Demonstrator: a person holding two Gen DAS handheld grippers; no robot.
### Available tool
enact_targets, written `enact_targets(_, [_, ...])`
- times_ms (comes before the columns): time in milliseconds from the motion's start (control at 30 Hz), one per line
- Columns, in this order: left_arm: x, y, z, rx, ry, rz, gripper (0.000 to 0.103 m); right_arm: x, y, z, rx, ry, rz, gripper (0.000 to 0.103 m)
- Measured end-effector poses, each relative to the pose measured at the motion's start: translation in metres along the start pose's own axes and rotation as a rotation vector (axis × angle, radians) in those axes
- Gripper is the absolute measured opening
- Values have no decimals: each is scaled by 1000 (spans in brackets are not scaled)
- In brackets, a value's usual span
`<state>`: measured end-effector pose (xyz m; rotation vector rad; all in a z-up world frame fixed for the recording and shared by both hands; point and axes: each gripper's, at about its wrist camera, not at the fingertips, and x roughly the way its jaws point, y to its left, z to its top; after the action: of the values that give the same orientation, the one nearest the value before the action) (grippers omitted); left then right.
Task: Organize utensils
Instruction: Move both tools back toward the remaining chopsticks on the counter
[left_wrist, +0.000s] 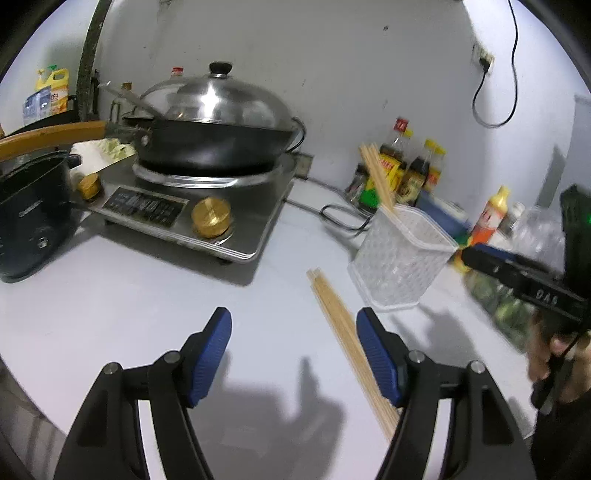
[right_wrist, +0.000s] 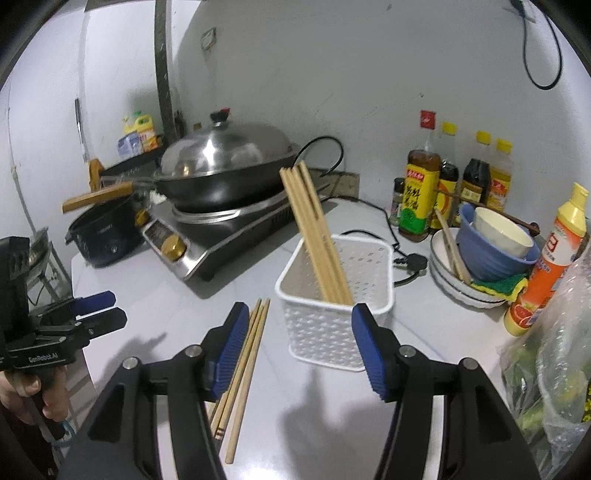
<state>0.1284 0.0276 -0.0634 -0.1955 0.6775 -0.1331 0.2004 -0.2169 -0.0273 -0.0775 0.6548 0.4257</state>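
Observation:
A white perforated basket (right_wrist: 332, 332) (left_wrist: 402, 258) stands on the white counter with several wooden chopsticks (right_wrist: 314, 229) (left_wrist: 376, 177) leaning upright in it. More loose chopsticks (right_wrist: 247, 354) (left_wrist: 340, 332) lie flat on the counter to its left. My right gripper (right_wrist: 300, 314) is open just in front of the basket, its left finger over the loose chopsticks and nothing between its pads. My left gripper (left_wrist: 293, 321) is open and empty above the counter, the loose chopsticks running under its right finger. Each gripper shows at the edge of the other's view, the left (right_wrist: 99, 310) and the right (left_wrist: 469, 258).
An induction cooker (right_wrist: 207, 251) with a lidded wok (right_wrist: 221, 166) sits at the back left, beside a dark rice cooker (right_wrist: 103, 236). Sauce bottles (right_wrist: 421, 192), stacked bowls (right_wrist: 495, 251) and a bag of greens (right_wrist: 546, 369) crowd the right. A black cable and plug (right_wrist: 413, 262) lie behind the basket.

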Motion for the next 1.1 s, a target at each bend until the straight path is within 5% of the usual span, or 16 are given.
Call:
enact_targets(667, [9, 60, -39, -97, 76, 52, 70, 86, 28, -56, -25, 225, -12, 55])
enact_targets(900, [15, 74, -42, -119, 94, 55, 70, 106, 41, -60, -58, 269, 12, 31])
enact_targets(1100, [18, 77, -40, -124, 102, 53, 70, 116, 47, -58, -68, 284, 20, 28])
